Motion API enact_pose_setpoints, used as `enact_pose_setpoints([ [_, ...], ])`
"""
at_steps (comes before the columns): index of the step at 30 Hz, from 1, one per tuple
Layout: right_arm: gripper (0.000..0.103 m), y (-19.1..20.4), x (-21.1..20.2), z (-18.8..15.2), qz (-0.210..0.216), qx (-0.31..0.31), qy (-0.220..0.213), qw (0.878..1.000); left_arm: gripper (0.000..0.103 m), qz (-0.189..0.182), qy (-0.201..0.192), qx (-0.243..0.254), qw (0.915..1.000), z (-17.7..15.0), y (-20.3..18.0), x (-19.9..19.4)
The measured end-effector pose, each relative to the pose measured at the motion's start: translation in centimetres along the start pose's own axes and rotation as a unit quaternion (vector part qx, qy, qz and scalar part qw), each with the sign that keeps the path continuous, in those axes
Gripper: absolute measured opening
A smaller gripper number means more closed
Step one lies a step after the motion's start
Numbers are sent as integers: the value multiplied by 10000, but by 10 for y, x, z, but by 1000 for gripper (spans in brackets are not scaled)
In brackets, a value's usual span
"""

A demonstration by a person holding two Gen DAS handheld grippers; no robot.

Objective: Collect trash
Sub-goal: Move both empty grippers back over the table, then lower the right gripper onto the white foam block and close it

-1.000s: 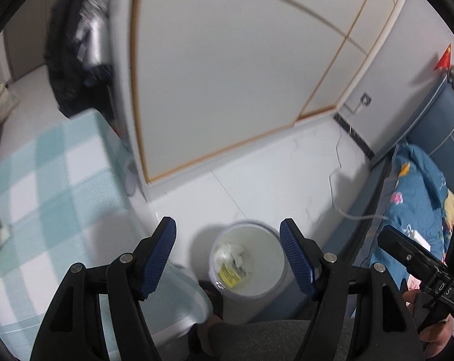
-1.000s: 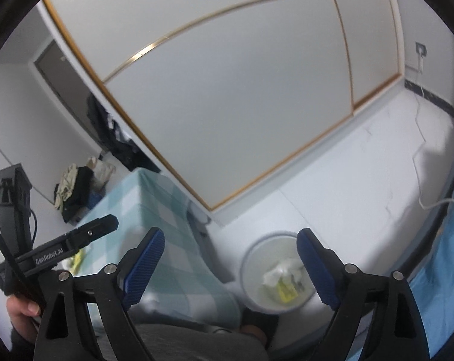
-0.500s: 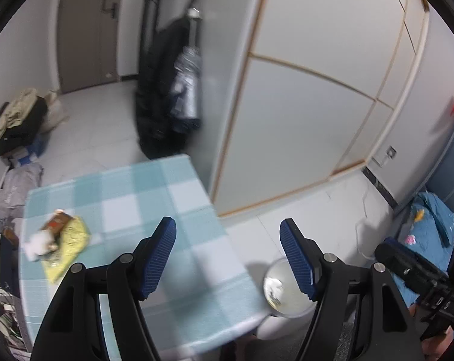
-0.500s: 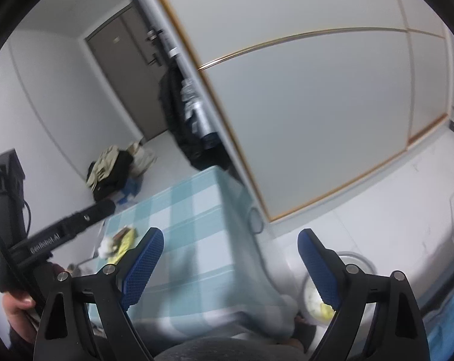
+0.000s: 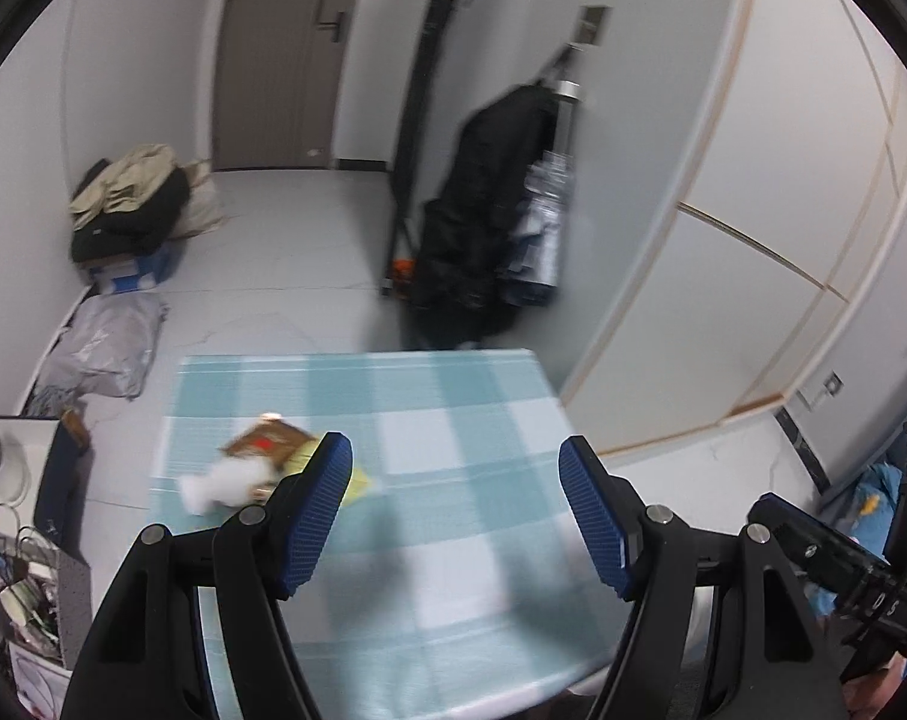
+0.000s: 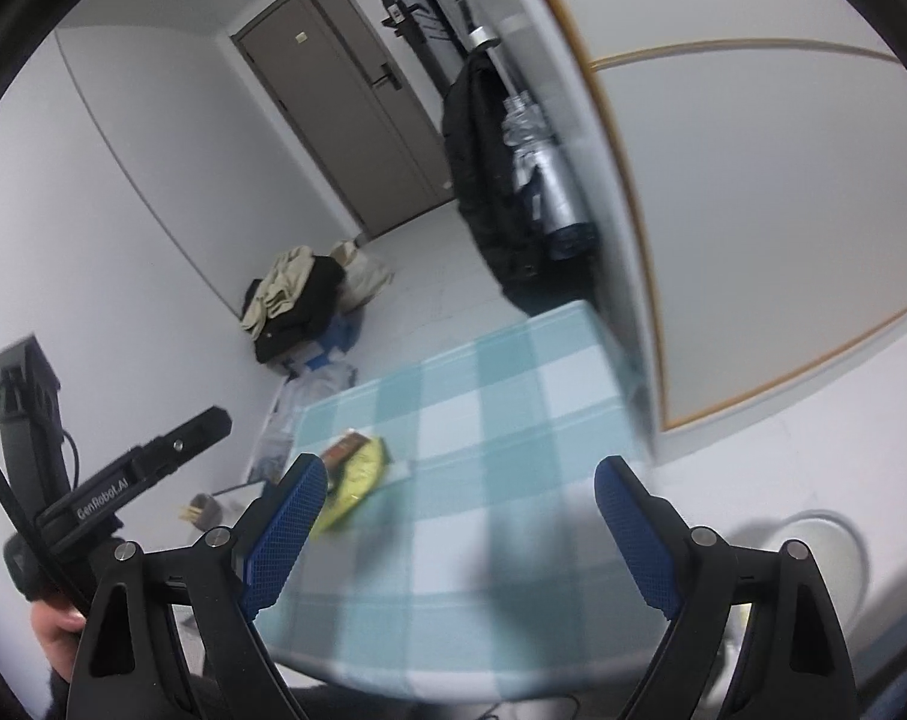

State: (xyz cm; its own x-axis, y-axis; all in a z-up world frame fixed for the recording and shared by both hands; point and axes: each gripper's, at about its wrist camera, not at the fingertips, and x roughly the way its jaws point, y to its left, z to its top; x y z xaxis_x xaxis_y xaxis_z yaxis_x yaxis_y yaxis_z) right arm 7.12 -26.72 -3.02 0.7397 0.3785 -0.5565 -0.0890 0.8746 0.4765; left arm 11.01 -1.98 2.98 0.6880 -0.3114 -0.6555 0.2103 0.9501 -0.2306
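A small pile of trash lies on the left side of the checked blue-and-white table [image 5: 453, 420]: a brown wrapper [image 5: 267, 443], a crumpled white tissue [image 5: 222, 483] and a yellow packet [image 5: 357, 483]. The right wrist view shows the yellow packet [image 6: 357, 474] and the brown wrapper [image 6: 342, 449] too. My left gripper [image 5: 456, 516] is open and empty above the table's near half, right of the pile. My right gripper [image 6: 459, 531] is open and empty above the table. A white trash bin [image 6: 825, 531] stands on the floor to the right of the table.
A black coat [image 5: 489, 204] hangs on a rack beyond the table. A white sliding wardrobe [image 5: 753, 240] lines the right wall. Clothes and bags [image 5: 129, 204] are heaped on the floor at the left by a door [image 5: 279, 54]. Clutter fills the near left corner [image 5: 21, 540].
Both grippers have swung up and to the left, away from the trash bin on the floor and toward the table. The trash pile has come into view. Both stay open.
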Motion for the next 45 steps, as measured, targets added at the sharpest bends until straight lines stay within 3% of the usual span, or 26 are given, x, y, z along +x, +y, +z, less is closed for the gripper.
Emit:
enact_pose_setpoints([
  [8, 91, 56, 67, 9, 203, -694, 102, 9973, 68, 379, -50, -393, 9985, 12, 78, 12],
  [14, 91, 98, 132, 1, 397, -1283, 676, 9886, 68, 634, -16, -964, 9933, 18, 136, 31],
  [28, 91, 156, 227, -19, 716, -2108, 1463, 9639, 68, 801, 319, -1437, 9859, 0, 190, 67],
  [37, 90, 172, 265, -39, 982, -2922, 1984, 9304, 68, 937, 444, -1845, 9774, -4, 218, 74],
  [40, 84, 177, 269, -44, 1054, -3215, 1992, 9197, 68, 916, 443, -2004, 9744, -2, 226, 75],
  [45, 84, 194, 272, -61, 1068, -3978, 1858, 8921, 68, 943, 406, -2236, 9692, 0, 233, 77],
])
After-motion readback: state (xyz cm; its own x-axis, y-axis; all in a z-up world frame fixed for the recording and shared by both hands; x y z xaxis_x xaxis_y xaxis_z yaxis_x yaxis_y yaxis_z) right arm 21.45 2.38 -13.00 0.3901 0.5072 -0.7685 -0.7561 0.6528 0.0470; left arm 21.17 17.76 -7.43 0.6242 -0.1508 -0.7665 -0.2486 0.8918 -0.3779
